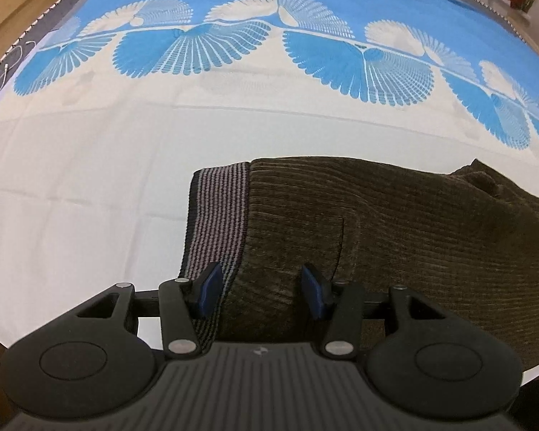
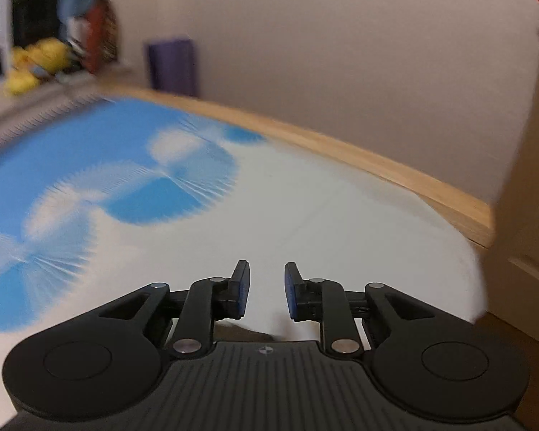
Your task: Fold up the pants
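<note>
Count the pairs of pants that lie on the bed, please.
1. The brown pants lie on the white part of the bedsheet, under the open left gripper. The right gripper view shows none; others may be hidden.

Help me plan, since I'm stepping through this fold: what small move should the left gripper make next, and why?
Probably lower the left gripper and close it on the near edge of the brown pants by the striped waistband. Its jaws are open, straddling that edge and holding nothing; the right gripper is open over bare bedsheet.
</note>
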The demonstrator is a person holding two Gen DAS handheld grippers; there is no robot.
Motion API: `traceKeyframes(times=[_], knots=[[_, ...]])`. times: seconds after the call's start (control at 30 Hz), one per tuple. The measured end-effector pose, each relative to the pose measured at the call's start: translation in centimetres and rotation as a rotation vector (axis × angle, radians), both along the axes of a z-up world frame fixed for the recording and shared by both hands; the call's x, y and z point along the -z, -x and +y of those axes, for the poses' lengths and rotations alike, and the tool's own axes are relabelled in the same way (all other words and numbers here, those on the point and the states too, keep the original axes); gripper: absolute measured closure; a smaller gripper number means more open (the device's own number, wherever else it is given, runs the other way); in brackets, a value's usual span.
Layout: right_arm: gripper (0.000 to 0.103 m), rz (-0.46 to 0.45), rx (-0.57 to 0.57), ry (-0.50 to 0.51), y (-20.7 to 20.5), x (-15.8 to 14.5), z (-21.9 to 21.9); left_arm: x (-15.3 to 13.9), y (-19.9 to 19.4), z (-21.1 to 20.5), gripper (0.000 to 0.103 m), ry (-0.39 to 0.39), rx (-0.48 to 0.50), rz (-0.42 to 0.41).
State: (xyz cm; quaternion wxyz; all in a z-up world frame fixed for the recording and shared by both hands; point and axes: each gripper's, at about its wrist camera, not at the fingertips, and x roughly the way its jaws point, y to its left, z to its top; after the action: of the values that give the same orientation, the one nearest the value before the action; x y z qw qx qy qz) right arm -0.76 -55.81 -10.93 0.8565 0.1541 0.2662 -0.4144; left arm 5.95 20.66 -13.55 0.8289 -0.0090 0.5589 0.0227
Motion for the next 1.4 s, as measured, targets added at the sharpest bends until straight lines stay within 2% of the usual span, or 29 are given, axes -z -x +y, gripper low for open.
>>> traceKeyframes(times=[0.1,0.17,0.23,0.33,0.4,0.47,0.57,0.63,0.73,1.03,1.07,1.1,1.13,1.2,1.27,1.33,1.4], knots=[[0.08,-0.08,-0.207,-0.068,-2.3,-1.5,4.8,0.4,0.3,0.8,0.052,0.012,0.002,0.021],[0.08,-0.115,-0.376,-0.105,-4.6,-2.3,8.8,1.8,0.5,1.4,0.077,-0.036,-0.01,0.093],[0.08,-0.132,-0.577,-0.131,-7.1,-3.0,13.9,1.8,0.6,1.6,0.085,-0.071,0.008,0.085],[0.08,-0.104,-0.892,-0.254,-10.1,-3.2,21.2,1.6,0.9,2.1,0.084,-0.046,0.005,0.071],[0.08,-0.035,-1.083,-0.319,-11.6,-2.3,26.6,1.5,1.1,2.4,0.084,-0.031,0.003,0.064],[0.079,0.052,-1.232,-0.31,-12.5,-1.5,32.0,1.4,1.2,2.4,0.082,-0.022,0.006,0.063],[0.069,0.152,-1.375,-0.304,-12.9,0.2,38.4,1.5,1.3,2.0,0.078,-0.032,0.022,0.063],[0.061,0.203,-1.424,-0.329,-13.4,1.2,41.4,1.5,1.2,1.7,0.072,-0.033,0.032,0.065],[0.055,0.271,-1.458,-0.353,-15.6,2.7,44.3,1.6,1.0,1.2,0.066,-0.04,0.05,0.07],[0.052,0.432,-1.468,-0.362,-18.7,6.3,46.9,1.7,0.5,1.5,0.065,-0.021,0.049,0.076],[0.056,0.435,-1.478,-0.362,-18.9,6.5,47.0,1.7,0.5,1.5,0.065,-0.019,0.049,0.075],[0.078,0.426,-1.493,-0.37,-19.1,6.4,47.1,1.7,0.5,1.6,0.065,-0.016,0.048,0.074],[0.09,0.404,-1.513,-0.397,-19.3,6.2,47.0,1.7,0.5,1.7,0.065,-0.013,0.047,0.075],[0.091,0.307,-1.516,-0.386,-19.8,4.5,46.7,1.6,0.5,1.7,0.065,-0.011,0.043,0.071],[0.091,0.244,-1.486,-0.426,-20.4,3.7,46.0,1.5,0.5,1.8,0.065,-0.012,0.047,0.064],[0.091,0.255,-1.455,-0.4,-20.5,4.3,46.0,1.4,0.5,1.7,0.065,-0.009,0.05,0.057],[0.09,0.311,-1.431,-0.307,-20.3,5.3,46.9,1.4,0.5,1.7,0.065,-0.007,0.045,0.057]])
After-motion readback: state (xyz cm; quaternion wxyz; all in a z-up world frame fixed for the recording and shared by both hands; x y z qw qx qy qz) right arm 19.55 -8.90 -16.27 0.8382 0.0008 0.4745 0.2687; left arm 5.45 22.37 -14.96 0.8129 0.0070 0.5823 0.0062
